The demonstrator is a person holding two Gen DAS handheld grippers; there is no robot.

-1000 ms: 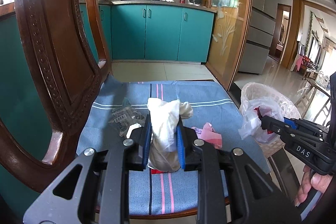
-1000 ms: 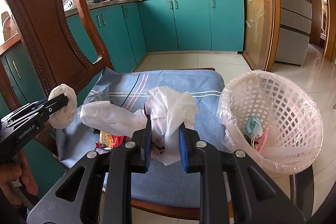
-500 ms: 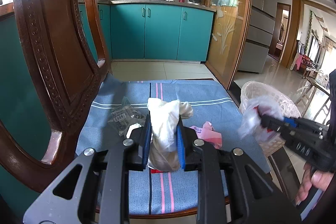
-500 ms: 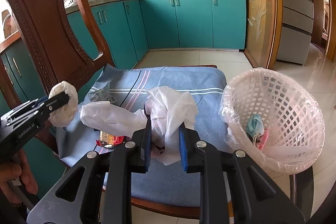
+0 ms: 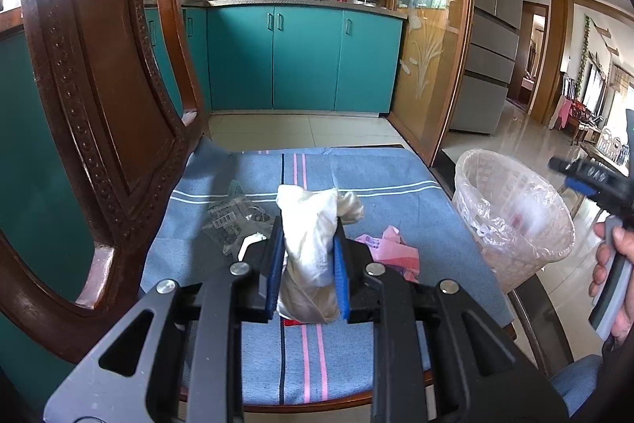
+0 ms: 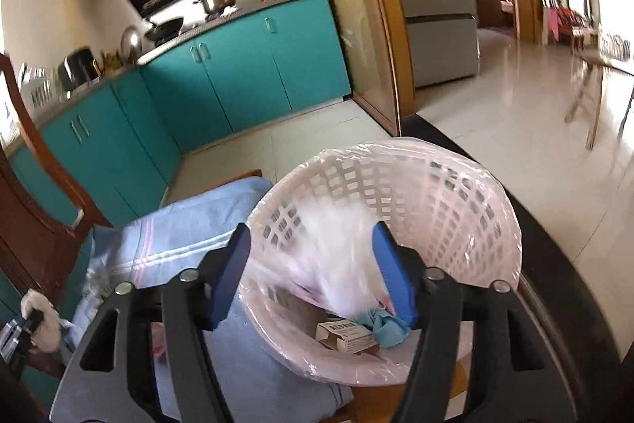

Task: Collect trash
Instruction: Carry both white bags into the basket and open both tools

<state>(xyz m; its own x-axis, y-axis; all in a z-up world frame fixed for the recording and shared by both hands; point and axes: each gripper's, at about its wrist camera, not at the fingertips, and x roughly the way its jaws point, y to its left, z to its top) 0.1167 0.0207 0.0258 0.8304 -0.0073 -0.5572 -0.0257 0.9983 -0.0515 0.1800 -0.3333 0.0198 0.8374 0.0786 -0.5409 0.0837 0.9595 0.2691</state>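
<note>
My left gripper is shut on a crumpled white wad held just above the blue cloth on the chair seat. My right gripper hangs over the white mesh basket and its jaws are opening. A thin white plastic bag, blurred, drops between the spread pads into the basket. A pink wrapper and a clear barcoded packet lie on the cloth. The right gripper also shows at the left wrist view's right edge, above the basket.
The lined basket holds a blue mask and a small carton. The carved wooden chair back rises close on the left. Teal kitchen cabinets stand behind, with tiled floor to the right.
My right gripper swung right from the chair seat to over the basket, rolled, and opened, releasing the white plastic bag. The left gripper kept still with its wad.
</note>
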